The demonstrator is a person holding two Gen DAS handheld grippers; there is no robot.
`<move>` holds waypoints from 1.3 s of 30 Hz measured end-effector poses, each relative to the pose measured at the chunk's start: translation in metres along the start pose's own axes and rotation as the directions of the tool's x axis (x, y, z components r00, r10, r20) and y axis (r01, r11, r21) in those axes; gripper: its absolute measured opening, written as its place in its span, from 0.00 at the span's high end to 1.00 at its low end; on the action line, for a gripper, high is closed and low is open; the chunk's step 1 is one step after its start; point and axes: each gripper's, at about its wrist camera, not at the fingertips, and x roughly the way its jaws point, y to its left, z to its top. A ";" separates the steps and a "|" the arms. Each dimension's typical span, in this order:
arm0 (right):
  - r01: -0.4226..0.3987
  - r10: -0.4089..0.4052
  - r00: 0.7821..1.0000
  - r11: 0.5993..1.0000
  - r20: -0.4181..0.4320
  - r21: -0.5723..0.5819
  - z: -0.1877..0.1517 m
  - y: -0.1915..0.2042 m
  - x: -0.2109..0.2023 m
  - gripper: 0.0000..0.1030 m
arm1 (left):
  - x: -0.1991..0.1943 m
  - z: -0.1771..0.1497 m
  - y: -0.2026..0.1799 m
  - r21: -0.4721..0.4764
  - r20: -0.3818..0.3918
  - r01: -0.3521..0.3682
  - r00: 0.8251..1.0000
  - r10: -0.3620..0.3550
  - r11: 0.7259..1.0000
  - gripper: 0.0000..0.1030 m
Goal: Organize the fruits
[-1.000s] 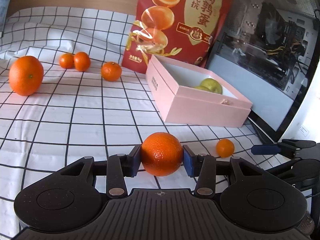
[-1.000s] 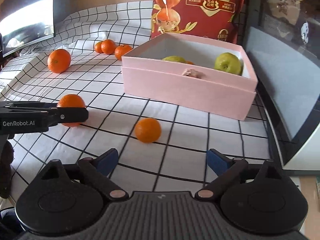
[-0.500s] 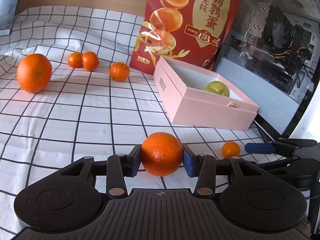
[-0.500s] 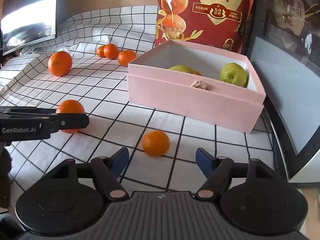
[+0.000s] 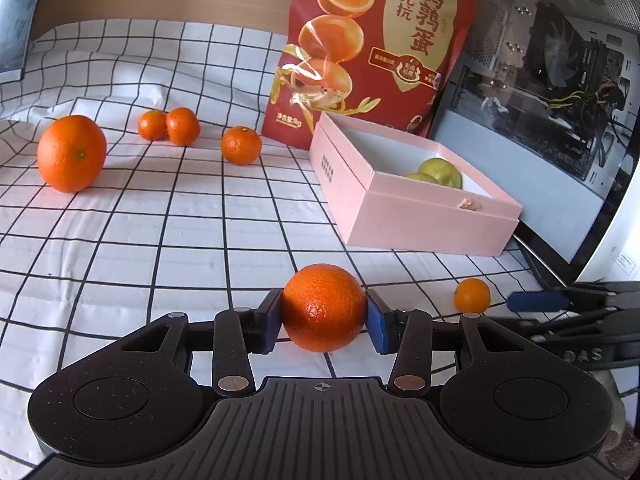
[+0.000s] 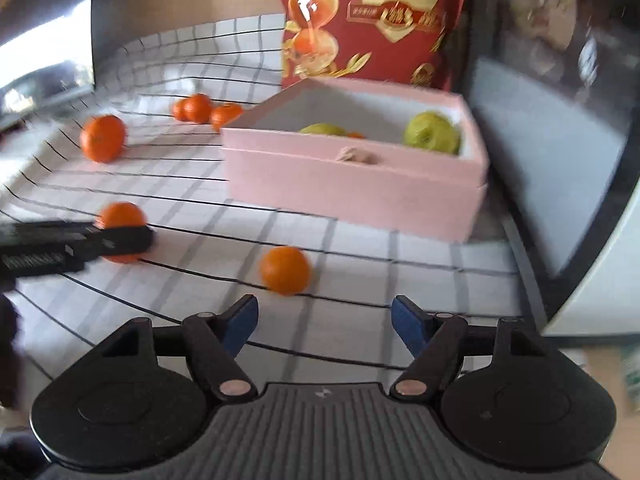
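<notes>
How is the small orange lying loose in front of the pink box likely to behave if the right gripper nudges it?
The small orange looks round, so it would probably roll across the checked cloth. It seems light. Its firm-looking peel should tolerate the open right gripper.

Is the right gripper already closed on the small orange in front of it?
No: the right gripper is open, and the small orange lies ahead of its fingertips.

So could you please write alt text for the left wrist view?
The left gripper clamps an orange above a white grid-patterned cloth. Ahead and to the right, an open pink box holds green fruit; five more oranges, one large, lie scattered on the cloth.
</notes>
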 end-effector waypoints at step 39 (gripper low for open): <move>0.312 -0.303 0.907 0.950 0.292 0.015 0.236 -0.005 -0.067 0.72 | 0.123 0.189 -0.022 -0.041 -0.130 0.206 0.969 -0.210 0.978 0.53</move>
